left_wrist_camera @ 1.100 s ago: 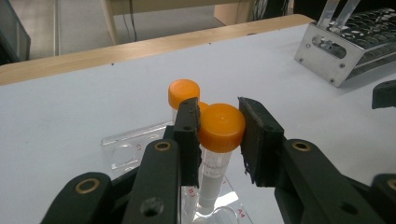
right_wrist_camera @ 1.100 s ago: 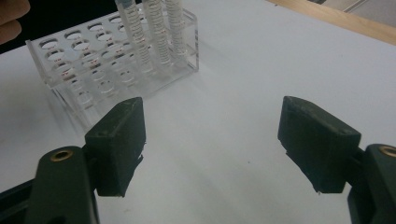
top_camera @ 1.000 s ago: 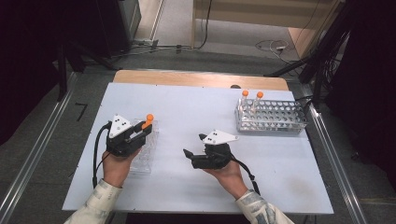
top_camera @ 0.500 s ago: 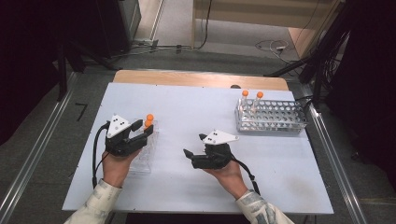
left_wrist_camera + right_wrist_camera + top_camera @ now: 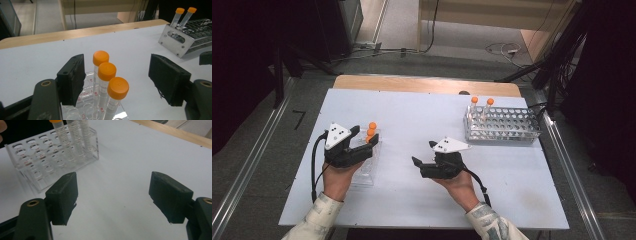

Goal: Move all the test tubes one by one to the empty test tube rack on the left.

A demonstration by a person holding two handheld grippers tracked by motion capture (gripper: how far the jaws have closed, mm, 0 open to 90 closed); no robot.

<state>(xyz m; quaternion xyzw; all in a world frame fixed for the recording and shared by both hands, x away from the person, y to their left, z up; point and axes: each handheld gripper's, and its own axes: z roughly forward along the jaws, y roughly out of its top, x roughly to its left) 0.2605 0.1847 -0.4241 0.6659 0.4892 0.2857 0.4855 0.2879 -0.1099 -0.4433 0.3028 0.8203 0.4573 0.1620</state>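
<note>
Three orange-capped tubes stand in a row in a clear plastic rack at the table's left. My left gripper hangs over that rack. Its jaws have just been opening and stand apart on either side of the tubes, with no pad touching them. My right gripper rests near the middle of the table. It is open, with only bare table between its jaws, and it faces the clear rack and its tubes.
A metal rack stands at the back right with two orange-capped tubes leaning at its left end; it also appears in the left gripper view. The white table top has a wooden strip along its far edge.
The left gripper's jaws have spread apart around the tubes in the clear rack. Both hands have stayed where they were.
</note>
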